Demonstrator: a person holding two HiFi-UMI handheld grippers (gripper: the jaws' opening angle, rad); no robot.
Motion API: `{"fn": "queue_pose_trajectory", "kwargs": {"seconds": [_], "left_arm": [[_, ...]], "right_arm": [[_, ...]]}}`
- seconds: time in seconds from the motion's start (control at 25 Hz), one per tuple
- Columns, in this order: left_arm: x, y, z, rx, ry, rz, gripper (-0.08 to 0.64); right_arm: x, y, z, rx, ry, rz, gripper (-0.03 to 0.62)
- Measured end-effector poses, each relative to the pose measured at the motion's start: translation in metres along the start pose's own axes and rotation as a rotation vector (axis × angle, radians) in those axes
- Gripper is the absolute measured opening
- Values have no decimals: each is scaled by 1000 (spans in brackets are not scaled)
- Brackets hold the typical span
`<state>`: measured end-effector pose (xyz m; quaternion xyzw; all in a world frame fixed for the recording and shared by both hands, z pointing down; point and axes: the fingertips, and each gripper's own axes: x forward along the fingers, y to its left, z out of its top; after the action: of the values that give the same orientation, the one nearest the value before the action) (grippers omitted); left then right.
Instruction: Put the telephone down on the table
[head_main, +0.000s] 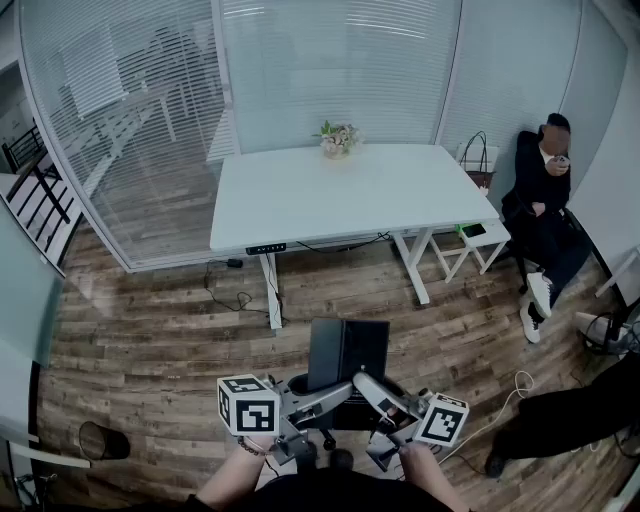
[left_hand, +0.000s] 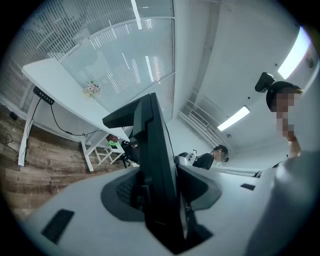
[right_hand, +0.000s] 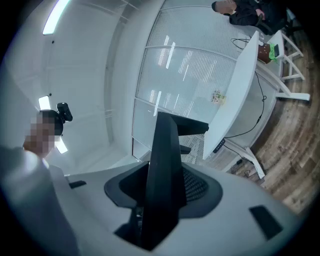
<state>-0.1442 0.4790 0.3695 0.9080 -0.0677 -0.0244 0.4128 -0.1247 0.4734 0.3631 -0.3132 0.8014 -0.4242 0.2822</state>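
The telephone (head_main: 347, 352) is a flat black slab held upright in the air over the wooden floor, well short of the white table (head_main: 300, 200). Both grippers grip its lower part from opposite sides. My left gripper (head_main: 335, 392) comes in from the left and my right gripper (head_main: 368, 386) from the right. In the left gripper view the telephone (left_hand: 152, 150) stands edge-on between the grey jaws of the left gripper (left_hand: 157, 187), which press on it. The right gripper view shows the same: the telephone (right_hand: 165, 155) is clamped in the right gripper (right_hand: 161, 187).
A small pot of flowers (head_main: 337, 139) stands at the table's far edge. A person (head_main: 545, 200) sits at the right beside a white stool (head_main: 472, 240). Another person's dark leg (head_main: 565, 418) and cables lie at the lower right. A dark bin (head_main: 103, 441) stands at the lower left.
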Motion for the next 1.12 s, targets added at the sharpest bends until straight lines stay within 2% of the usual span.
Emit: {"fn": "queue_pose_trajectory", "kwargs": {"seconds": [0.12, 0.28, 0.48, 0.6, 0.84, 0.96, 1.12], "left_arm": [[1, 0, 2, 2, -3, 3, 212], [-2, -1, 1, 4, -4, 4, 212], [-1, -3, 2, 5, -9, 5, 212], [-3, -3, 1, -1, -10, 7, 212], [-5, -4, -1, -6, -8, 8, 213], [-6, -5, 0, -3, -9, 4, 212], [-8, -6, 1, 2, -7, -3, 213]], "right_arm": [[-3, -6, 4, -47, 10, -29, 173], [2, 3, -1, 1, 1, 7, 173], [-2, -2, 3, -45, 14, -25, 173], [2, 5, -1, -3, 10, 4, 173], [1, 5, -4, 3, 13, -5, 172], [-2, 1, -2, -45, 21, -35, 173], [-1, 2, -2, -57, 18, -38, 173]]}}
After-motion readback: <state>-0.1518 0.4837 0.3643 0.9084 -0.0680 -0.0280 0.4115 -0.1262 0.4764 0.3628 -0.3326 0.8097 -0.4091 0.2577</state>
